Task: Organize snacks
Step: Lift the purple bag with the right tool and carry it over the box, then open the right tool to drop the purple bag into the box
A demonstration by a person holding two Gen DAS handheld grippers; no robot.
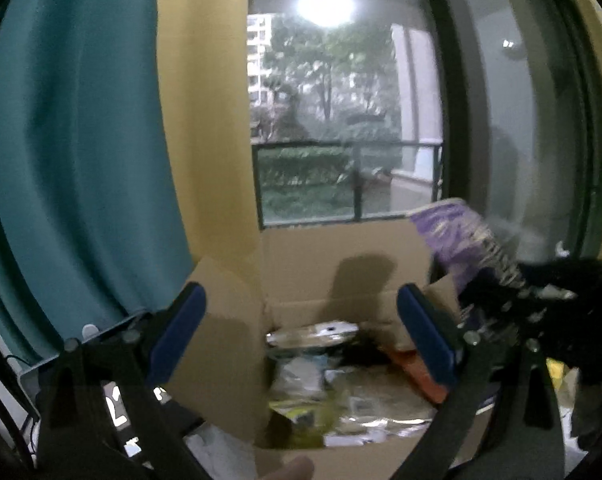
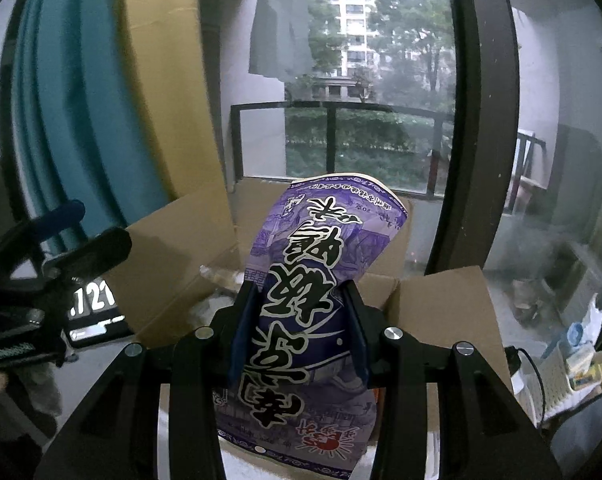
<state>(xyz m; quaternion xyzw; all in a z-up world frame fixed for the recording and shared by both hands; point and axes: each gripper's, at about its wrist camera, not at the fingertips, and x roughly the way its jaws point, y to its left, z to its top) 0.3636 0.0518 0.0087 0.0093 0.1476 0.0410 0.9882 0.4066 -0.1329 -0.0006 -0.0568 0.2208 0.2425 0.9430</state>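
A purple snack bag (image 2: 301, 304) with big black lettering is clamped between the blue pads of my right gripper (image 2: 299, 316), which is shut on its middle and holds it above the open cardboard box (image 2: 437, 300). In the left wrist view the same bag (image 1: 457, 240) shows at the box's right side with the right gripper (image 1: 513, 300) behind it. My left gripper (image 1: 301, 320) stands open over the box (image 1: 341, 256), its left pad beside the left flap (image 1: 221, 344), nothing between its fingers. Several snack packets (image 1: 341, 392) lie inside the box.
A big window (image 1: 341, 120) with a balcony rail is behind the box. Teal and yellow curtains (image 1: 101, 140) hang at the left. A dark device with white digits (image 2: 93, 316) lies left of the box. White items and a cable (image 2: 557, 364) sit to the right.
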